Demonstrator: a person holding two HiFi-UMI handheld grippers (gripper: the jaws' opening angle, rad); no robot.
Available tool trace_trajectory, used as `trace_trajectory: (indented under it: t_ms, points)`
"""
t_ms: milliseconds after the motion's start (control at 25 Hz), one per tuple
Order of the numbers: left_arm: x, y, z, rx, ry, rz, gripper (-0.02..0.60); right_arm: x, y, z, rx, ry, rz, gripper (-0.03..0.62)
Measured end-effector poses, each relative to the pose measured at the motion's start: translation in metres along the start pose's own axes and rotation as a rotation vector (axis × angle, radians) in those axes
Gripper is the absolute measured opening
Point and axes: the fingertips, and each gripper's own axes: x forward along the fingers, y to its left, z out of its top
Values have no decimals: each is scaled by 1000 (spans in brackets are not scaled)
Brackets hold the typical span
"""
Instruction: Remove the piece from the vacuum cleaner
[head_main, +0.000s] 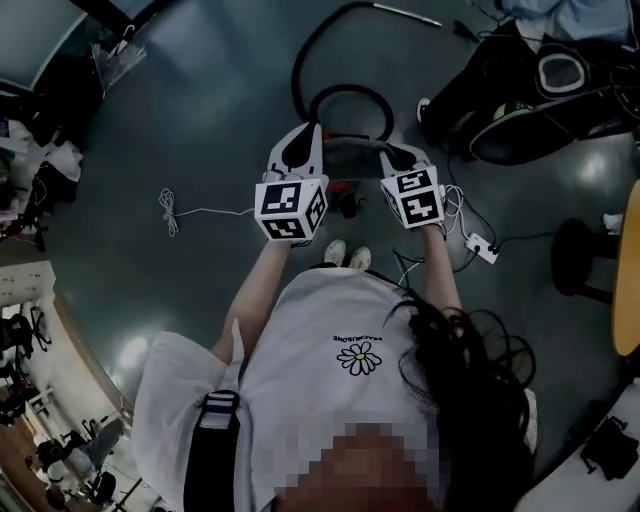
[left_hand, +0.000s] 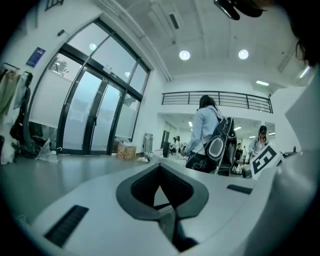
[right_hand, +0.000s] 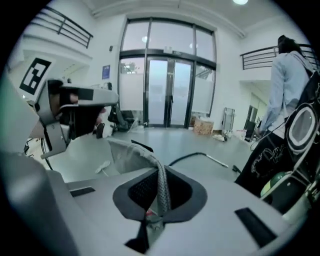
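Observation:
In the head view I hold both grippers out over the vacuum cleaner (head_main: 345, 195), whose red and black body shows on the floor between them, its black hose (head_main: 340, 95) looping beyond. A grey, fabric-like piece (head_main: 352, 158) hangs between the two grippers. My right gripper (head_main: 397, 153) is shut on it: in the right gripper view the piece's mesh edge (right_hand: 161, 187) runs between the closed pads of the right gripper (right_hand: 161, 172) and the piece spreads off to the left. My left gripper (head_main: 303, 135) is next to the piece's other end. In its own view the left gripper (left_hand: 160, 167) has its jaws together and nothing shows between them.
A white cable (head_main: 170, 210) lies on the floor to the left and a power strip (head_main: 480, 245) to the right. Black bags (head_main: 520, 90) sit at the far right, with a stool (head_main: 580, 255) and a wooden table edge (head_main: 630, 270). A person with a backpack (left_hand: 207, 135) stands ahead.

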Motion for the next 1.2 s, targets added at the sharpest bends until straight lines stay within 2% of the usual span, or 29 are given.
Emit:
trace_trajectory:
  t_ms: [120,240,400,480,560,760,920,1200]
  points:
    - [2,13,39,-36,-114,29,5,-13,-5,57,38,-171,2,28]
    - [-11,18,82,-12,-213,36,5,-43,-1,113,61,-313,-14,28]
    - [-34,18,119,70,-298,37,5,-83,15,171,-30,-459,-55,28]
    - [-44,14,132,84,-332,43,5,-99,21,188,-67,-504,-78,28]
    - [-52,8,146,78,-363,40,5,-116,23,200,-59,-553,-96,28]
    - [-76,-6,175,56,-407,6,5,-155,29,211,37,-685,-107,28]
    - [-93,-13,190,48,-443,-3,5,-173,39,213,17,-719,-132,28]
    - [-106,-26,198,62,-463,-10,5,-193,42,210,58,-751,-129,28]
